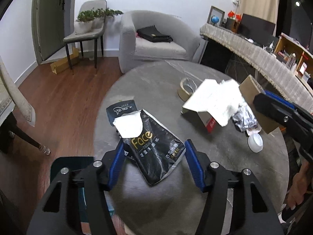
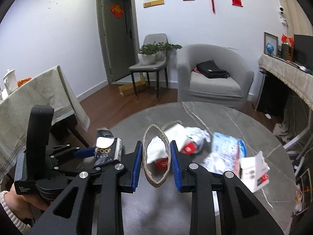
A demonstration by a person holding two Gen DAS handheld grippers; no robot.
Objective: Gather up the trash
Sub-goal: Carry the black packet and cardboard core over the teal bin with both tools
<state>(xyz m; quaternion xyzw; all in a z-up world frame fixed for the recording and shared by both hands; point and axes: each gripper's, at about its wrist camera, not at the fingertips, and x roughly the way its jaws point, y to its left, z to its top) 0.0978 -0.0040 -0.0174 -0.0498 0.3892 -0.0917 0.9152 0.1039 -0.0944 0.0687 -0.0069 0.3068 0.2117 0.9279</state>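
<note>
In the left wrist view a black "Face" tissue pack [image 1: 154,152] with white tissue sticking out of its top sits between the blue pads of my left gripper [image 1: 154,162], and both pads press on its sides. The right wrist view shows the same pack [image 2: 106,152] held just over the round grey table [image 2: 244,121]. My right gripper [image 2: 155,161] is shut on a squashed brown cardboard ring [image 2: 144,156]; from the left wrist view that ring [image 1: 254,101] appears as a brown slab in front of the right gripper [image 1: 273,101].
On the table lie a white box with a red end [image 2: 187,146], crumpled tissue [image 2: 197,135], a blue-and-white plastic packet [image 2: 225,150], a white-and-red carton [image 2: 254,168], a tape roll [image 1: 185,90], a white cap [image 1: 255,140] and a dark packet [image 1: 121,109]. Beyond stands a grey armchair [image 1: 156,47].
</note>
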